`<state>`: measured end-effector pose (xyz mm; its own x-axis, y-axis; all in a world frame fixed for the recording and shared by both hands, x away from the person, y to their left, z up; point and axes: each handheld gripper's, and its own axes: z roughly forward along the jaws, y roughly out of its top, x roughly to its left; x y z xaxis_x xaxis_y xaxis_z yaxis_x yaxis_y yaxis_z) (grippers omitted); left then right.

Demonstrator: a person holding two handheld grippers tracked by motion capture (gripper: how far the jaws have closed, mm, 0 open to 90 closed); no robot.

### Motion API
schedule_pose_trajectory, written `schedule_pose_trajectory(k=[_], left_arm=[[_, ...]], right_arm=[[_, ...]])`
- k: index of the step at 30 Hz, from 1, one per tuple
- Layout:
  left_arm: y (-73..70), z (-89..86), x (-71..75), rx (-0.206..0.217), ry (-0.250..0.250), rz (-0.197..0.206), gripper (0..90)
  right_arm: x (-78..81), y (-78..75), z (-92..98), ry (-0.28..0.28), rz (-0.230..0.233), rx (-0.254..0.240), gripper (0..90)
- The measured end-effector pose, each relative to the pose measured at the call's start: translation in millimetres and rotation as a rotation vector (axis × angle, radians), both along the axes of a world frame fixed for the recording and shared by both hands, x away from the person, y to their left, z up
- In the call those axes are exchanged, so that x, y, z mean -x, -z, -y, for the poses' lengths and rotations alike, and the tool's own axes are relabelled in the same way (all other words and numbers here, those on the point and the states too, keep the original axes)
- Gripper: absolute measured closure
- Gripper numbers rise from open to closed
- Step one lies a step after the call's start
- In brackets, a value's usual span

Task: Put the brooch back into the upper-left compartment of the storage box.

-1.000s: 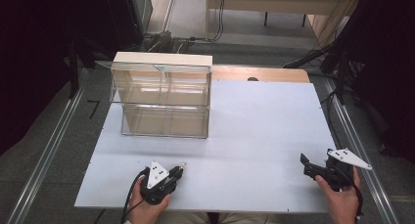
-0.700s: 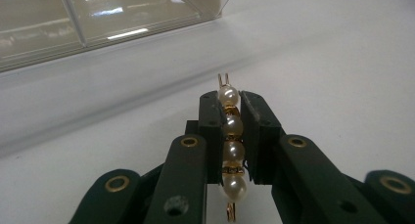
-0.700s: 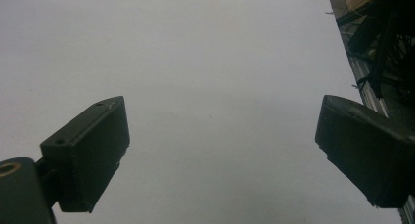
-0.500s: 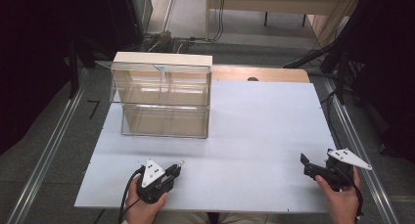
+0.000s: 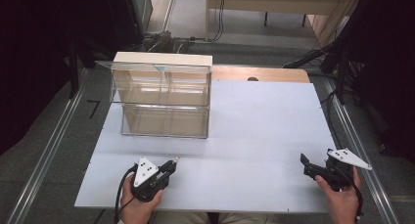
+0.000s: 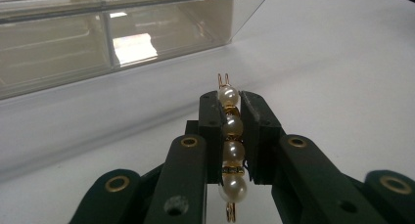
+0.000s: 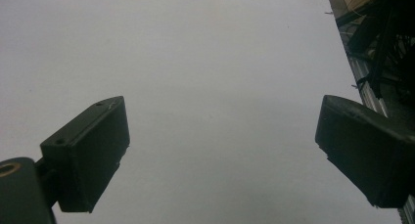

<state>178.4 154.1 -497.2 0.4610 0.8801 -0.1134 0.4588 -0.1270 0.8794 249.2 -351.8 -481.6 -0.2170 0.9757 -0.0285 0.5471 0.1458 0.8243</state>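
Note:
My left gripper [image 5: 170, 165] [image 6: 229, 104] rests low near the table's front edge, left of centre, shut on a pearl hair pin [image 6: 230, 131] with a gold wire frame. The pin's row of white pearls runs along the gap between the pads, and its gold tip [image 5: 175, 159] pokes out ahead of them. A clear plastic organiser box [image 5: 161, 99] [image 6: 98, 43] with compartments stands beyond it on the white table top [image 5: 254, 121]. My right gripper [image 5: 308, 165] [image 7: 220, 150] lies at the front right, open, with bare white table between its pads.
A wooden strip [image 5: 259, 74] borders the far edge of the table. Metal rails run along both sides [image 5: 44, 150] [image 5: 352, 136]. Cables and dark furniture lie on the floor beyond [image 5: 161, 38].
The left hand has shifted slightly towards the front left with the pin still gripped. The right hand has stayed where it was.

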Motion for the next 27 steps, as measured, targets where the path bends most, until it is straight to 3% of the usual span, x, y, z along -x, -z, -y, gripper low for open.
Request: schedule_pose_trajectory(k=[27], left_arm=[[-16.9, -10.9, 2.8, 0.053, -0.033, 0.041, 80.5]], right_arm=[[0.1, -0.2, 1.0, 0.001, 0.002, 0.004, 4.4]])
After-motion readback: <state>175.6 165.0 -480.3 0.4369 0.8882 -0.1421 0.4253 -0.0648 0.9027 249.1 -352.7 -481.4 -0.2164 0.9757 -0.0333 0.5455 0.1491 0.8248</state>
